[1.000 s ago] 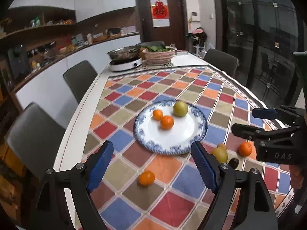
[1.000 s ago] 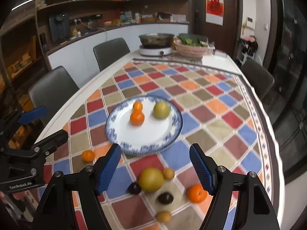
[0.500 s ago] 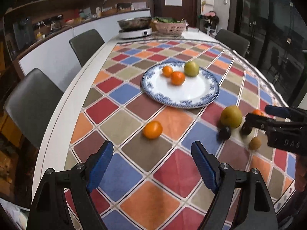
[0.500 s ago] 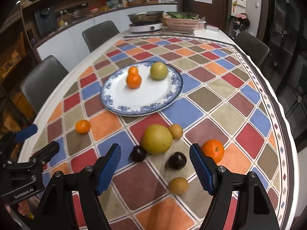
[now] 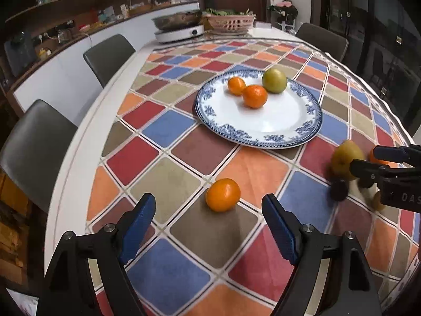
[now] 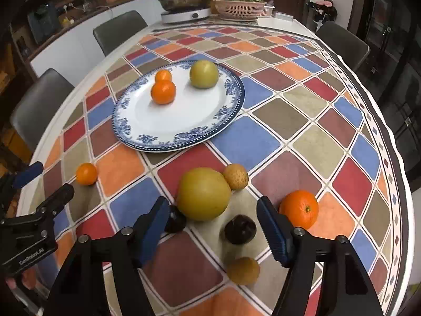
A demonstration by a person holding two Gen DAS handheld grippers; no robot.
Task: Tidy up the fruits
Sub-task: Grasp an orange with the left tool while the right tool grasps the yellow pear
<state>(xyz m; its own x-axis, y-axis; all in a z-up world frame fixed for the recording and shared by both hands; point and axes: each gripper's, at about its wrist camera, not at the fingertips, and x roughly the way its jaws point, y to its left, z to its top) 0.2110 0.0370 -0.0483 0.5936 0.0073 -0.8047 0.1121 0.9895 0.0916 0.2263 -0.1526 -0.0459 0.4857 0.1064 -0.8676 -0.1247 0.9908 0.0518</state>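
A blue-rimmed white plate [image 5: 302, 131] [image 6: 210, 131] holds two oranges [image 5: 254, 96] [image 6: 163, 92] and a green apple [image 5: 274, 80] [image 6: 204, 74]. My left gripper [image 5: 209, 226] is open and empty, just short of a loose orange [image 5: 223, 194] [image 6: 86, 173] on the cloth. My right gripper [image 6: 214, 226] is open and empty, low over a large yellow pear [image 6: 204, 197], two dark plums [image 6: 240, 229], two small brown fruits [image 6: 235, 176] and an orange [image 6: 299, 208].
A checkered cloth [image 6: 289, 121] covers the oval table. Grey chairs [image 5: 34, 144] stand along the left side. A cooker with a pan [image 5: 181, 30] and a basket of greens [image 5: 230, 22] sit at the far end.
Both grippers have come down and forward toward the table. The loose orange now lies close before the left fingers, and the fruit cluster lies between and before the right fingers.
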